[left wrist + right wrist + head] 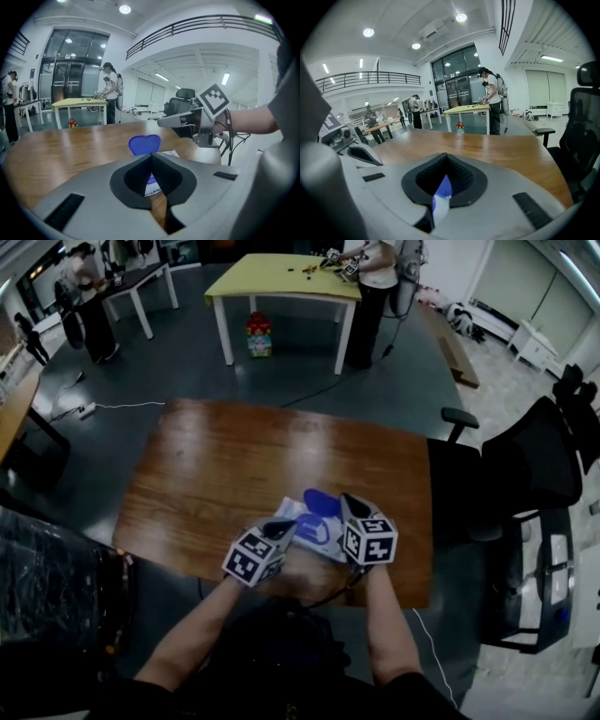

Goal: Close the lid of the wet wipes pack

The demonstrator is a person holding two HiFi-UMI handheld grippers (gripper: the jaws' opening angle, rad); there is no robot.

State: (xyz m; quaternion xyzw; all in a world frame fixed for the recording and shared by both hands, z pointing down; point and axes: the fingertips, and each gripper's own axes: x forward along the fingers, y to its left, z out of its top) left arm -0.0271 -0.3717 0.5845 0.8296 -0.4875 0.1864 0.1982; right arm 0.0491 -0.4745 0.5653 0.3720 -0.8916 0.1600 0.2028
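Note:
The wet wipes pack [312, 527], white and blue, lies near the front edge of the wooden table [225, 474]. Its blue heart-shaped lid [322, 502] [144, 144] stands open and upright. My left gripper [284, 527] [151, 155] is shut, its tip at the pack's left side, just short of the lid. My right gripper [350, 501] [446, 157] is shut as well, at the pack's right side, close to the lid. Below its jaws a strip of lid and pack [440, 199] shows. Neither gripper holds anything.
A black office chair [525, 470] stands right of the table. Far off are a yellow table [281, 277] with a person [375, 296] working at it and a colourful toy [259, 336] on the floor. A dark covered object [47, 577] sits at my left.

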